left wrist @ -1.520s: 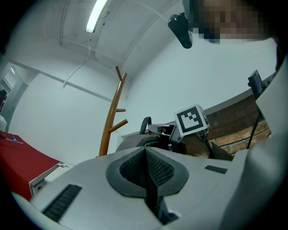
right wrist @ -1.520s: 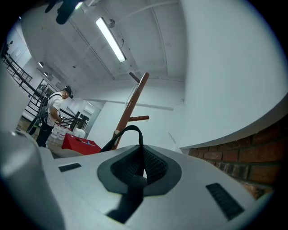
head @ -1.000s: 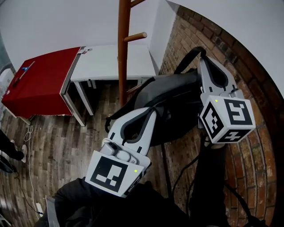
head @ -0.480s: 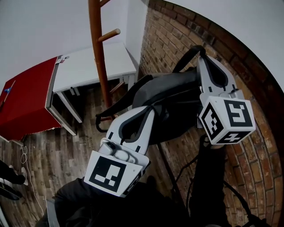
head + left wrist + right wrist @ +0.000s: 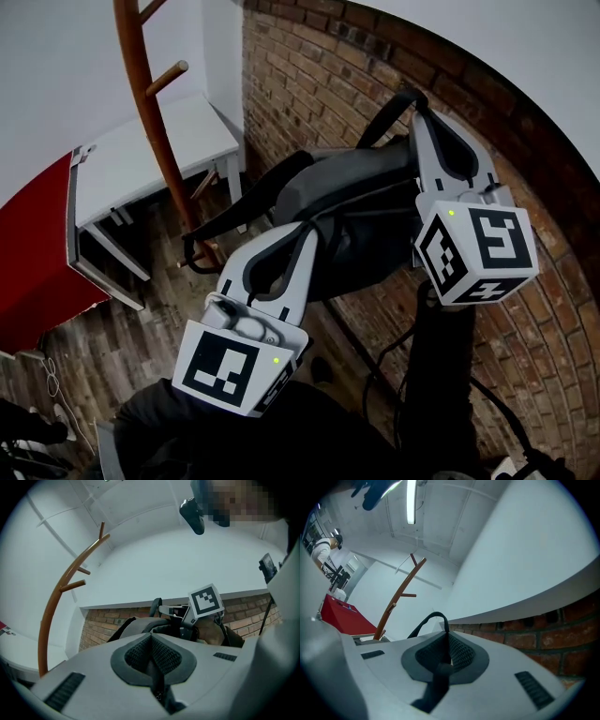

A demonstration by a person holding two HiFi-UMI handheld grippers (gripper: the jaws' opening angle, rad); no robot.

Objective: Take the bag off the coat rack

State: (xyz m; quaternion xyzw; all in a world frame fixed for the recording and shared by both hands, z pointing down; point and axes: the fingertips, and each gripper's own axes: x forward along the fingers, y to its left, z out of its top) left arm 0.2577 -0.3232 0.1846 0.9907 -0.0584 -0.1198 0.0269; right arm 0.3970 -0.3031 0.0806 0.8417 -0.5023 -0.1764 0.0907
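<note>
A grey and black bag (image 5: 356, 216) hangs between my two grippers, clear of the wooden coat rack (image 5: 155, 131), which stands to the upper left. My left gripper (image 5: 305, 232) is shut with its tips pinching the bag's lower near side. My right gripper (image 5: 420, 117) is shut on the bag's black top strap (image 5: 433, 617), which loops out past its jaws. In the left gripper view the bag (image 5: 140, 626) lies just beyond the closed jaws, with the coat rack (image 5: 51, 616) far to the left. The right gripper view shows the coat rack (image 5: 398, 595) well behind.
A brick wall (image 5: 328, 75) runs close behind the bag and curves round to the right. A white table (image 5: 141, 159) and a red-covered table (image 5: 33, 272) stand at the left beyond the rack. Black cables (image 5: 375, 361) trail on the floor below.
The view has swung to the right: rack and tables have slid left and the brick wall fills more of the frame. Both grippers and the bag keep the same hold and spacing.
</note>
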